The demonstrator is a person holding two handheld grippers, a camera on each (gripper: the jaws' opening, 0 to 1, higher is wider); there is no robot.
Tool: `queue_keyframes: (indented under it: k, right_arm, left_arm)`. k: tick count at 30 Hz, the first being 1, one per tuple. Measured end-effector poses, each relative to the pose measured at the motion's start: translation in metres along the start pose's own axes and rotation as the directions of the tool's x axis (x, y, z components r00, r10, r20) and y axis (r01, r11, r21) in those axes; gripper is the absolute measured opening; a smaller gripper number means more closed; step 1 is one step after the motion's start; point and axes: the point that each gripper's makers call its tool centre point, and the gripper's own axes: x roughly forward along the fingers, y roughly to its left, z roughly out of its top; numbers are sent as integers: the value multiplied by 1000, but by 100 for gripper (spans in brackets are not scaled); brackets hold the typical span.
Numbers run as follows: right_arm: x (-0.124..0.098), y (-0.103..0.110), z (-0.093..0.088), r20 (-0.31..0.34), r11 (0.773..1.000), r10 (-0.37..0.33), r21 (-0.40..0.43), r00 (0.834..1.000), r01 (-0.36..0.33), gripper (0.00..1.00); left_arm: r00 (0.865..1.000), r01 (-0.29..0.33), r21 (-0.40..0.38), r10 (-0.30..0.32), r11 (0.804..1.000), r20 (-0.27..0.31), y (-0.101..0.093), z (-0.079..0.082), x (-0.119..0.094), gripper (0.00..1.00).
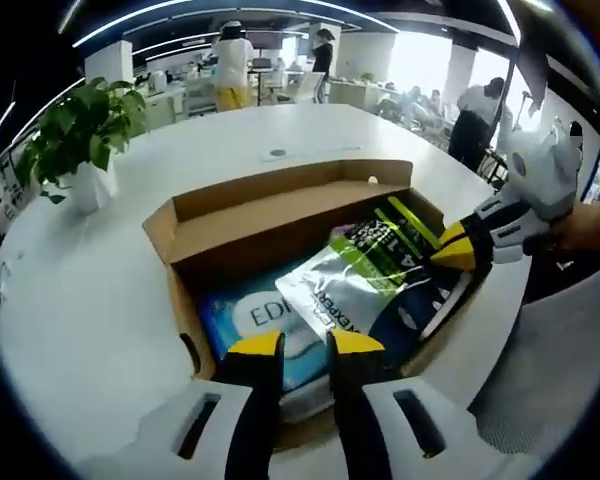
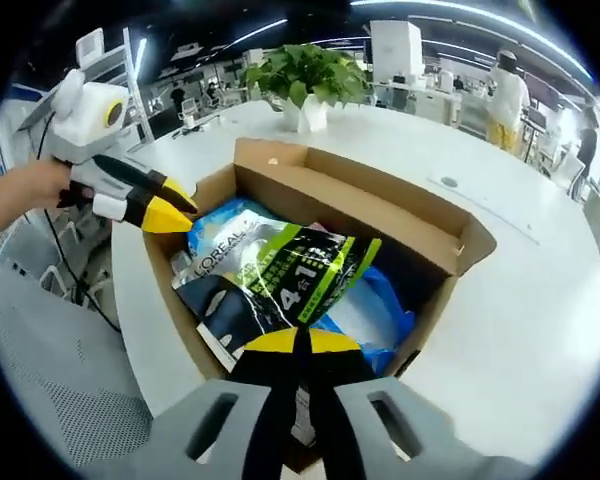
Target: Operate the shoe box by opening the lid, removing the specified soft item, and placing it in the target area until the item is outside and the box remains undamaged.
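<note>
The cardboard shoe box [image 1: 280, 215] sits open at the centre of the left gripper view on a round white table [image 1: 100, 300], its flap folded back toward the upper frame. Inside lies the soft item — a glossy black, silver and green pouch [image 2: 280, 270] — over a blue pack [image 1: 245, 320]. The pouch looks light, limp and slippery; a pinch on its flat sealed edge seems safest. The right gripper [image 2: 296, 342] is clamped on the pouch's near edge at the lower centre of its view. The left gripper [image 1: 305, 345] has its jaws slightly apart above the box's near wall. What lies under the pouch is hidden — its print is only partly legible. A potted plant [image 1: 80, 140] stands at upper left.
</note>
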Motion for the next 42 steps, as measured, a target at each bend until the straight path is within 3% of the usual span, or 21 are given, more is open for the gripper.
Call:
queue_keyframes:
  k: [9, 14, 23, 24, 26, 35, 42]
  right_arm:
    - [-2, -2, -5, -5, 1000, -9, -6, 1000, 9, 0]
    - [-2, -6, -9, -5, 1000, -11, 5, 1000, 11, 0]
    - [-2, -6, -9, 12, 998, -17, 59, 1000, 17, 0]
    - [-3, -6, -9, 15, 998, -18, 66, 1000, 16, 0]
    - [-4, -4, -8, 26, 997, -14, 78, 1000, 12, 0]
    - [-13, 1, -2, 59, 996, -12, 87, 998, 6, 0]
    - [-27, -5, 11, 113, 994, -28, 104, 993, 16, 0]
  left_arm:
    - [995, 82, -106, -88, 991, -54, -6, -6, 20, 18]
    - [990, 113, -117, -122, 987, -72, -14, -9, 30, 18]
    - [976, 211, -237, -219, 948, -6, -29, -3, 36, 7]
    - [977, 207, -247, -213, 947, 3, -27, -2, 35, 2]
    - [979, 202, -271, -206, 941, 16, -26, 0, 33, 0]
    - [983, 183, -262, -181, 948, 29, -27, 10, 23, 0]
    - [984, 177, -272, -164, 946, 70, -30, 29, 15, 0]
